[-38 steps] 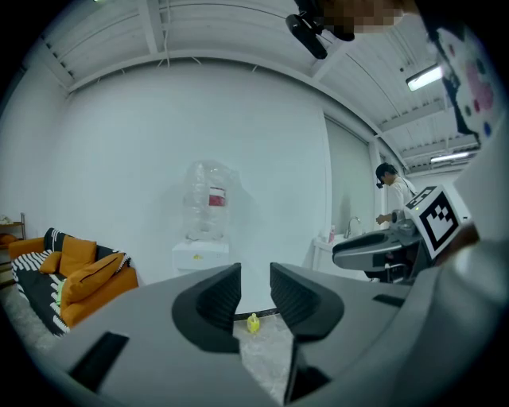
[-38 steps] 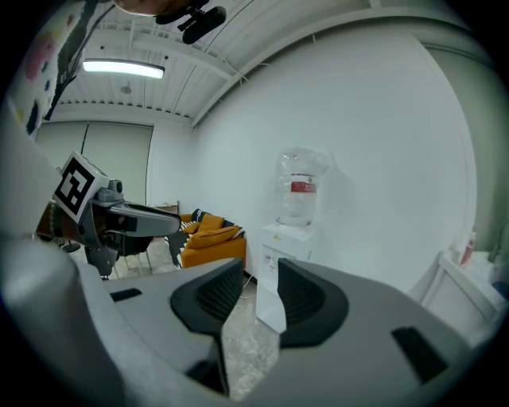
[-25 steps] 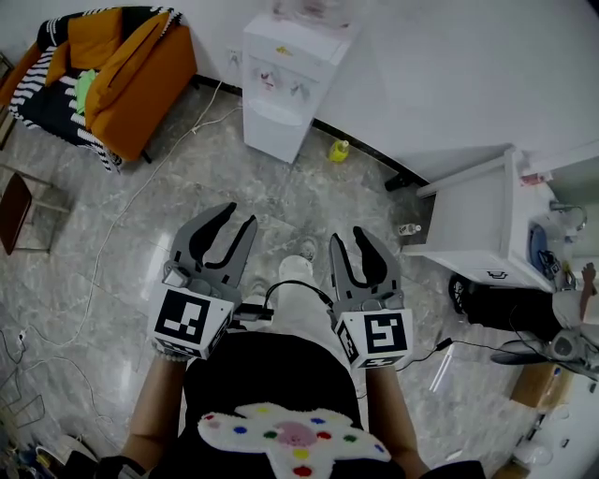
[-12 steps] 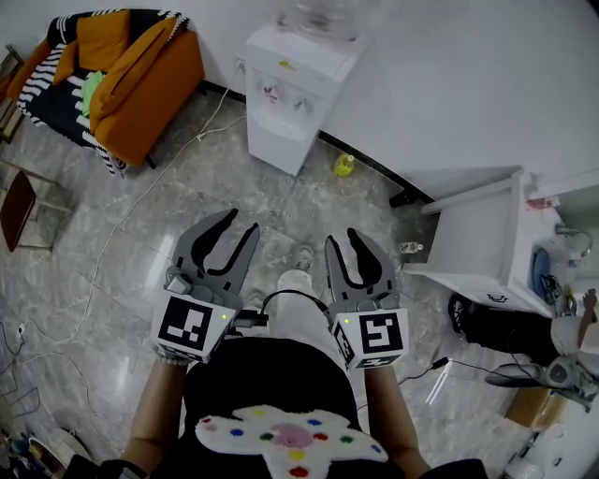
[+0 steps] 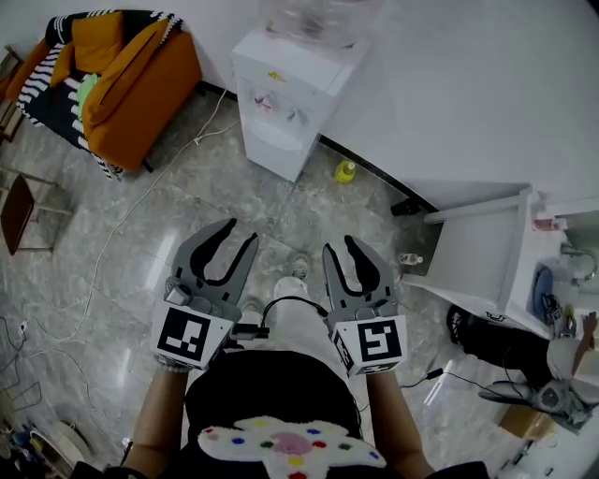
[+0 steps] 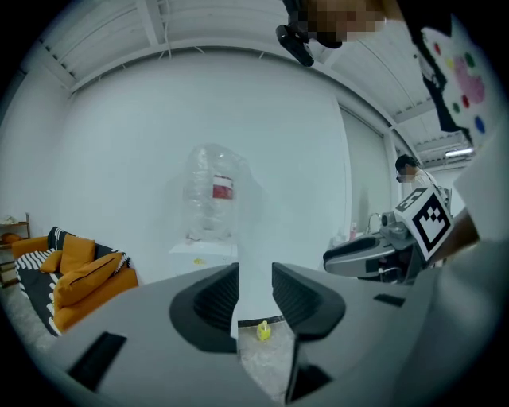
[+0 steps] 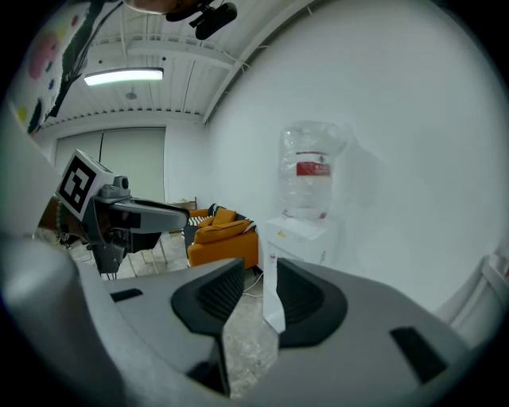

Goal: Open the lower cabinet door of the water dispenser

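Observation:
The white water dispenser (image 5: 281, 89) stands against the far wall with a clear bottle (image 5: 314, 14) on top. Its lower cabinet door (image 5: 270, 150) is closed. Both grippers are held well short of it, above the floor. My left gripper (image 5: 241, 234) is open with nothing between its fingers, and so is my right gripper (image 5: 341, 245). In the left gripper view the dispenser (image 6: 208, 258) shows beyond and left of the gripper (image 6: 254, 290). The right gripper view shows the dispenser (image 7: 301, 238) behind its own gripper (image 7: 261, 298), whose jaws stand apart.
An orange sofa (image 5: 126, 75) with a striped blanket stands left of the dispenser. A small yellow bottle (image 5: 345, 171) sits on the floor by the wall. A white table (image 5: 482, 248) is at the right. A white cable (image 5: 131, 210) runs across the marble floor.
The person has walked towards the dispenser, which now shows larger and lower in the head view. Both grippers came forward with them, jaws still apart.

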The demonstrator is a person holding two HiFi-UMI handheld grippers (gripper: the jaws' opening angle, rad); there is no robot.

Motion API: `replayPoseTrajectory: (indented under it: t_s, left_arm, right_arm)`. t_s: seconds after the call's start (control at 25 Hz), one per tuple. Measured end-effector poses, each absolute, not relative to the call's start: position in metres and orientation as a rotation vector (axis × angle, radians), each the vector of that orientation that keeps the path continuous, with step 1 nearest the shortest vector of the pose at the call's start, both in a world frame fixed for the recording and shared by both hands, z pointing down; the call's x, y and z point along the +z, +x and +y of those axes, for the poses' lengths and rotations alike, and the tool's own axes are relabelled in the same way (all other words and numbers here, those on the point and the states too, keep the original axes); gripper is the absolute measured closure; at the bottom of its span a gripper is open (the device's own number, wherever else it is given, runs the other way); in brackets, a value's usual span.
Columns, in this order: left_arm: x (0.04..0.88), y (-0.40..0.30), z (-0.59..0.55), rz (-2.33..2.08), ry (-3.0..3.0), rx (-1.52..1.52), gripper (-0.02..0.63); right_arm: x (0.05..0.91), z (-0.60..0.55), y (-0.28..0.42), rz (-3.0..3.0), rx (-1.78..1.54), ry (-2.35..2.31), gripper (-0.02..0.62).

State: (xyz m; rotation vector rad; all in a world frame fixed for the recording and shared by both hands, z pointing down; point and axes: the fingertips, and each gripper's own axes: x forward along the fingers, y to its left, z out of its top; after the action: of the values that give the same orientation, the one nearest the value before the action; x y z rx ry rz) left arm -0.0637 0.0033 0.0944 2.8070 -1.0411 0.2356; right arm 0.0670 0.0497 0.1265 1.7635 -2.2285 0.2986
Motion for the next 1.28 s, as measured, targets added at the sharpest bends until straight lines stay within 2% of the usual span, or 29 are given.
replayPoseTrajectory:
  t_s: [0.76,1.28]
  left_arm:
    - [0.179,-0.013,-0.060,-1.135,2.650,0.344,0.465]
    - [0.261,0.005,-0.089,-1.114,2.600,0.418,0.447]
  right_arm:
    - [0.222,-0.028,0.125,-2.233,0.393,1.560,0.477]
    - [0.311,-0.068,0.133,-2.227,0.493,1.513,0.451]
